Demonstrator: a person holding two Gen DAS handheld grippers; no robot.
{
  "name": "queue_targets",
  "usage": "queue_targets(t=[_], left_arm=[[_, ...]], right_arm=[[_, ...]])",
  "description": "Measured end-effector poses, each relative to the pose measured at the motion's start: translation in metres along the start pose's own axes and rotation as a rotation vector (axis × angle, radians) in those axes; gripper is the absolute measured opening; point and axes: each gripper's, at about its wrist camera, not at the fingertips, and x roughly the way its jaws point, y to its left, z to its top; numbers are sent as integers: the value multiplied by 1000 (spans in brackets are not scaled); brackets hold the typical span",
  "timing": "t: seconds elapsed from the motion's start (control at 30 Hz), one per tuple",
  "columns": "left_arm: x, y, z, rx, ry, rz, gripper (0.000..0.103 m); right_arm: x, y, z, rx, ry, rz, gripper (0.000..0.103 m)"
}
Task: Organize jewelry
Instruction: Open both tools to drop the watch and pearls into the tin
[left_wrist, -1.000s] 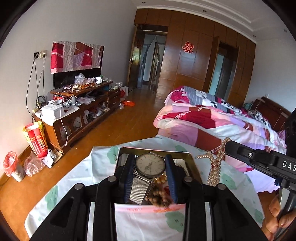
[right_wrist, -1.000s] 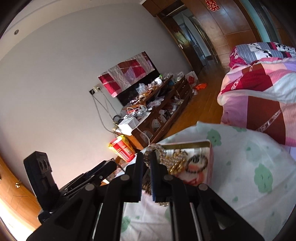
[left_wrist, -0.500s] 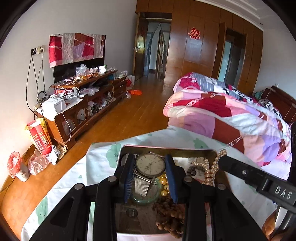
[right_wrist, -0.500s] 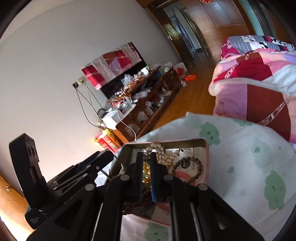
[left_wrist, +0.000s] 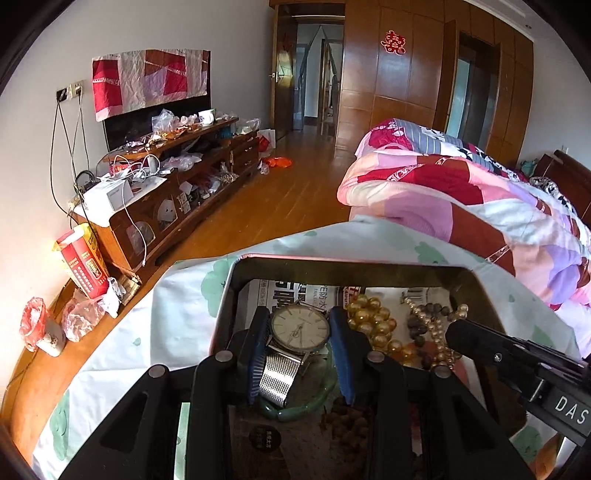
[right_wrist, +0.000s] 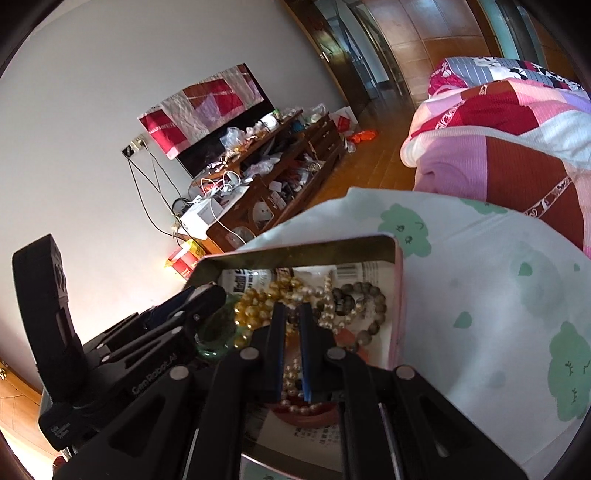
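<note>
An open metal tin (left_wrist: 229, 291) lined with newspaper sits on the cloth and holds several pieces of jewelry. My left gripper (left_wrist: 299, 320) is shut on a wristwatch (left_wrist: 300, 326) with a pale dial and a silver mesh band, low over the tin's left part. Under it lie a green bangle (left_wrist: 295, 412) and gold beads (left_wrist: 373, 325). My right gripper (right_wrist: 291, 314) is shut on a pearl necklace (right_wrist: 291, 373), whose strand trails into the tin (right_wrist: 295, 251) beside a grey bead bracelet (right_wrist: 369, 295). Its black tip (left_wrist: 456, 334) reaches in from the right. The left gripper (right_wrist: 207, 295) shows at the tin's left.
The tin stands on a white cloth with green tree prints (left_wrist: 177, 317) over a table. A bed with a patchwork quilt (left_wrist: 461, 199) lies behind on the right. A cluttered wooden TV cabinet (left_wrist: 173, 184) lines the left wall, with wooden floor (left_wrist: 295, 192) between.
Both grippers have sunk toward the tin and tipped downward. The watch now hangs just over the jewelry inside. The pearl strand, which dangled in the air, now lies in the tin.
</note>
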Motion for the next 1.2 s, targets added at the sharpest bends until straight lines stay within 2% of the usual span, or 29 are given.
queue_targets(t=[0.17,0.43,0.6,0.73,0.8,0.83,0.87,0.9,1.03,1.2], left_arm=[[4,-4,-4,36,-5,30,34],[7,-5,-6,52,-12,49,34],[14,-5,-6,41,11,62,35],[14,-7,-7,51,12,79,40],[14,-9,-7,56,13,76,43],[13,-9,-8,60,13,75,44],[13,-10,-8,64,12,75,47],[12,-12,-9,70,7,79,50],[8,-13,-9,82,-12,89,56],[6,-11,-10,72,-17,79,56]], right_arm=[[4,1,-2,-18,0,-26,10],[9,14,-7,-141,-19,-128,10],[10,12,-6,-143,-26,-120,11],[2,7,-4,-103,-48,-87,15],[-4,6,-3,-79,-77,-63,25],[-8,5,-2,-63,-95,-53,45],[-11,4,-2,-49,-112,-51,69],[-14,4,-2,-40,-131,-50,74],[-22,8,1,-39,-182,-62,75],[-21,4,2,-18,-172,-74,75]])
